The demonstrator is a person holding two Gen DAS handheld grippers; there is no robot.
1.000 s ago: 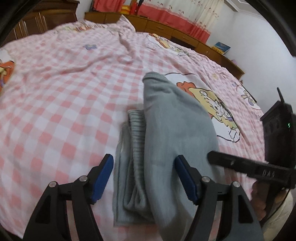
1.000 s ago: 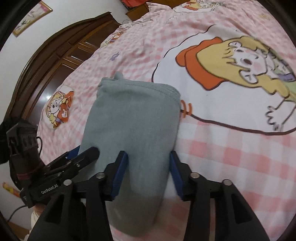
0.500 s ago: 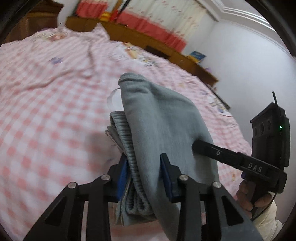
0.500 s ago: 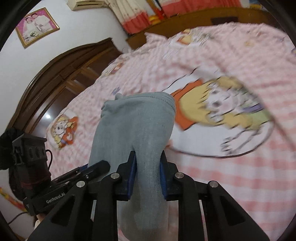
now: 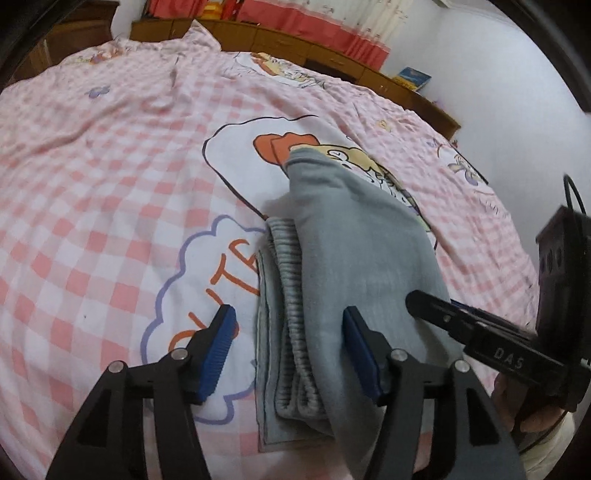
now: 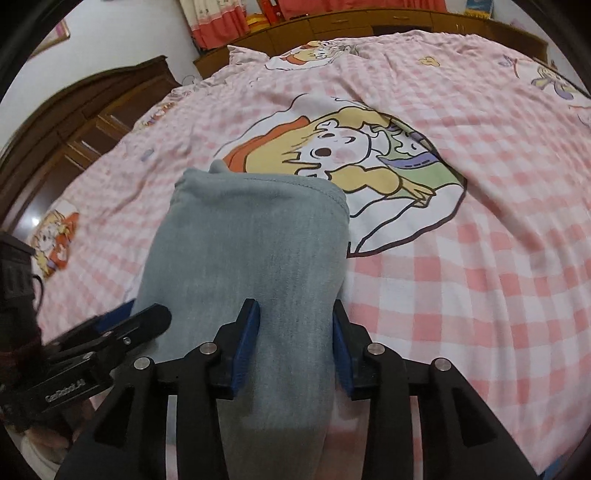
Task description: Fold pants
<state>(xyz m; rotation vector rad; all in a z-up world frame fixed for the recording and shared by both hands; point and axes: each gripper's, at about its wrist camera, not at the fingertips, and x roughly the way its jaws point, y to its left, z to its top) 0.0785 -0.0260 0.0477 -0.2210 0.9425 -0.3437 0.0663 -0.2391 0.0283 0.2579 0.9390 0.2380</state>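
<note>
1. The left claw [image 5: 290,350] stood with its jaws wide apart, the blue pads [image 5: 218,349] straddling the near left edge of the folded pants [image 5: 354,251]. The left pad sat clear of the cloth over the bedsheet [image 5: 92,206]; whether the right pad touched the fabric could not be told.
2. The right claw [image 6: 293,349] had its jaws parted to either side of the near end of the pants [image 6: 251,251]. Its pads [image 6: 246,345] lay just beside or against the cloth; no clear pinch was visible.
3. The pants, grey, lay folded in a stack on the bed, the ribbed waistband [image 5: 291,299] exposed along the left edge under a smooth top layer.
4. The far end of the stack overlapped a cartoon print [image 6: 354,147] on the pink-and-white checked bedsheet.
5. In the left wrist view, the right claw's black body, lettered "DAS" [image 5: 506,360], entered from the right, with a hand [image 5: 532,402] beneath it.
6. Wooden cabinets [image 5: 314,44] and red-trimmed curtains [image 5: 332,18] lined the far wall beyond the bed.
</note>
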